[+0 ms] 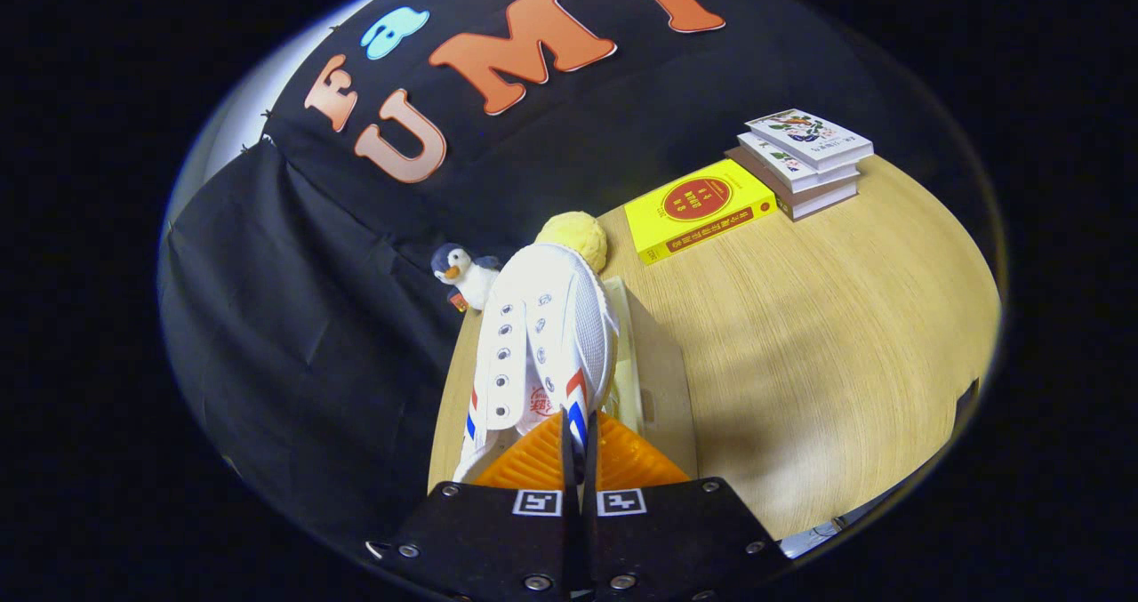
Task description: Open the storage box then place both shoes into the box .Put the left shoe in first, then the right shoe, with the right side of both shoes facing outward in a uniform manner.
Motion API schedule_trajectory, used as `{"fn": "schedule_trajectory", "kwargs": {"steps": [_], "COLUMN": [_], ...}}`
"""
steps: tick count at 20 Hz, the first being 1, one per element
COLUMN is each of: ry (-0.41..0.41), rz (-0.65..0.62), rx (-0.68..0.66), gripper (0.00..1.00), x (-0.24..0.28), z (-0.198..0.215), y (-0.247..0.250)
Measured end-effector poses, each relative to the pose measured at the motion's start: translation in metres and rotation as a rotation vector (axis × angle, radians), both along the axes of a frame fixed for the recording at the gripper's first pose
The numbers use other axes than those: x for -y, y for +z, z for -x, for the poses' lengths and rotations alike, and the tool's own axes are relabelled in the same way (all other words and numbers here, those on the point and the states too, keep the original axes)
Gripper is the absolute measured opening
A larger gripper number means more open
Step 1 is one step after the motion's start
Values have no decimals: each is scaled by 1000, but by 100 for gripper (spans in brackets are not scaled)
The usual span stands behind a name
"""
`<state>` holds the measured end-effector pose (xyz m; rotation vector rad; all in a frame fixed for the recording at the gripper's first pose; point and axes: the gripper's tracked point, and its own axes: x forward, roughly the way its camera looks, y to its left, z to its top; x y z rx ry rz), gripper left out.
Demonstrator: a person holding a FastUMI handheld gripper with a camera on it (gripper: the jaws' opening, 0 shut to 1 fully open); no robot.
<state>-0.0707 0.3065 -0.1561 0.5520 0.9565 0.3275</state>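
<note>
The claw (578, 446) is clamped on the collar of a white canvas shoe (542, 335), which it carries toe-forward above the table (800, 335). A pale box edge (629, 362) shows just beside the shoe. This looks like the placing step; next, lower the shoe in, right side outward.

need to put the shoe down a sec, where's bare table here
The widest bare stretch of table lies to the right of the shoe, this side of the yellow book and the book stack. It is crowded beyond the shoe: penguin, yellow plush, and the box close beside it. The gripper has its jaws shut on the shoe.
</note>
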Motion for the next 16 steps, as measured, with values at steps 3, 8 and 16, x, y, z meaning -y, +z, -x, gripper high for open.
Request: {"fn": "schedule_trajectory", "kwargs": {"steps": [3,8,16], "ry": [26,75,79], "rz": [102,250,230], "rx": [-14,4,10], "gripper": [0,0,24], "x": [-7,-6,-27], "z": [0,0,-1], "y": [-23,-50,-42]}}
